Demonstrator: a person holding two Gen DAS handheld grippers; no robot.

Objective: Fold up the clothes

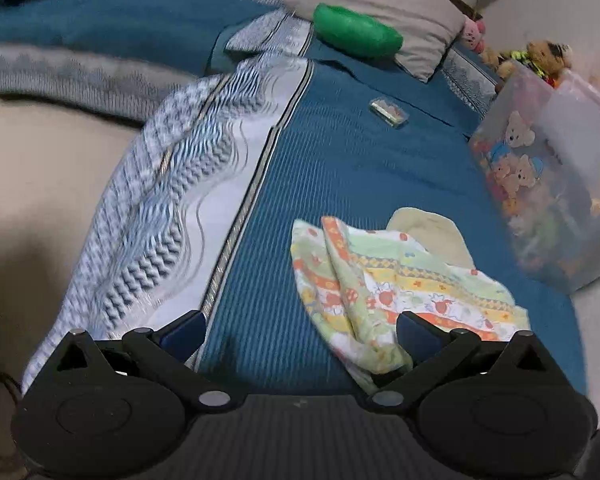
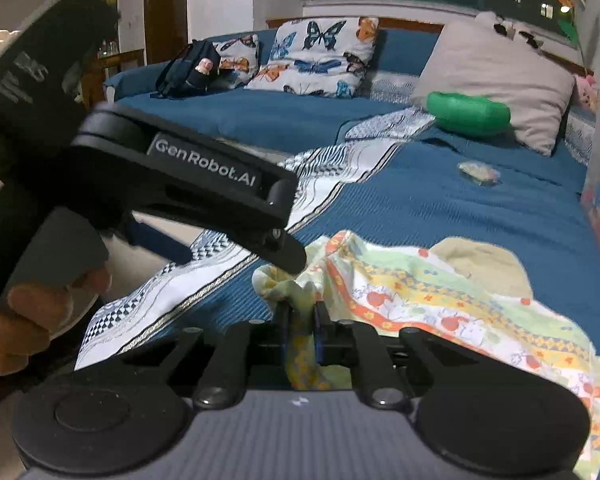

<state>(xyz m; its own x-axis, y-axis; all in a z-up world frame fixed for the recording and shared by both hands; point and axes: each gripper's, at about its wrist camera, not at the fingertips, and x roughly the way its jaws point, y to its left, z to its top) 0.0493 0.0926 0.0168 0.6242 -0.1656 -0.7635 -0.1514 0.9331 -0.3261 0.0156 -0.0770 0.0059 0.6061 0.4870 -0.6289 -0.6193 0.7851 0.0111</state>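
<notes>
Pastel cotton, printed in orange, yellow and green bands with small cartoon figures: the garment [image 2: 440, 300] I am working lies crumpled on the ribbed blue bedspread [image 1: 340, 168] at the near side of the bed. My right hand-held gripper [image 2: 300, 320] is clamped on a bunched edge of it. My left hand-held gripper [image 1: 300, 328] stands wide apart, its right finger touching the cloth. A translucent plastic box [image 1: 560, 184] sits right of it.

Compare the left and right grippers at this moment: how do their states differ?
The left gripper is open, fingers spread wide, holding nothing; the right gripper is shut on a bunched edge of the patterned cloth. The left sits beside the cloth; the right grips it. Both are over the blue bedspread.
</notes>
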